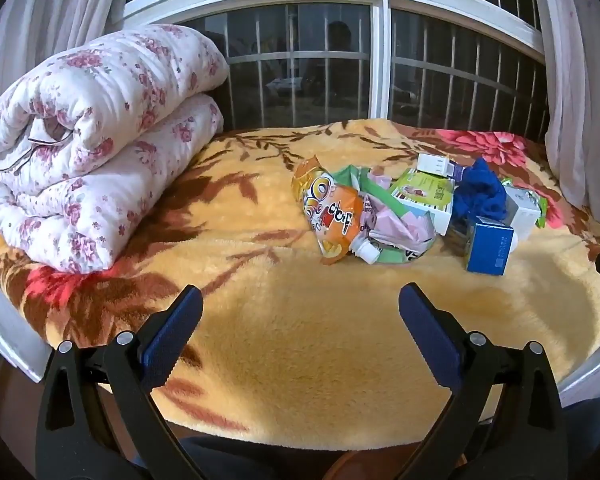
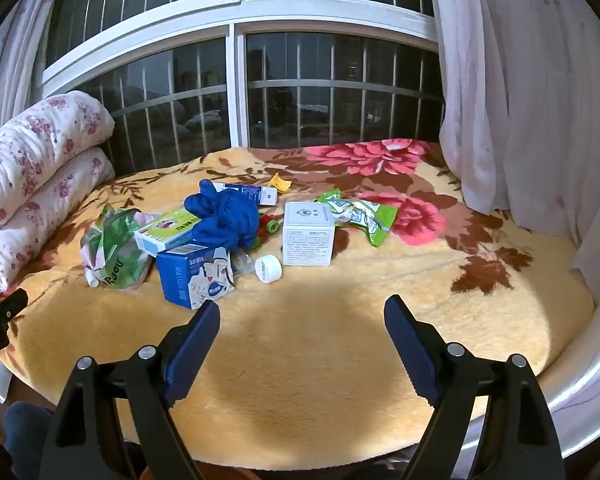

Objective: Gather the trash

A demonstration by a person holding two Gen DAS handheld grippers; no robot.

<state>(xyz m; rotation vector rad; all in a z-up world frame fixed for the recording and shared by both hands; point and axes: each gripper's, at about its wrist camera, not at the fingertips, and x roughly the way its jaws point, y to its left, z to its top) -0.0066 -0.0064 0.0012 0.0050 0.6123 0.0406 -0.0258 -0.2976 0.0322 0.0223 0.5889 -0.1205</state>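
Trash pile [image 2: 220, 236] on blanket [image 2: 300, 360], blue cloth [image 2: 224, 216] half-hiding boxes, left hand-held gripper [image 1: 300, 300] wide open, empty, right hand-held gripper [image 2: 302, 312] likewise.

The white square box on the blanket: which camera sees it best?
The right wrist view: the white box stands unobstructed, its top and printed front showing. In the left wrist view it is mostly hidden behind the blue cloth and blue carton.

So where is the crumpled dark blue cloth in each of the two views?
Left wrist view: crumpled dark blue cloth at right, behind a blue carton.
Right wrist view: it lies left of centre, on the trash pile.
Shared landmark: folded floral quilt at left.
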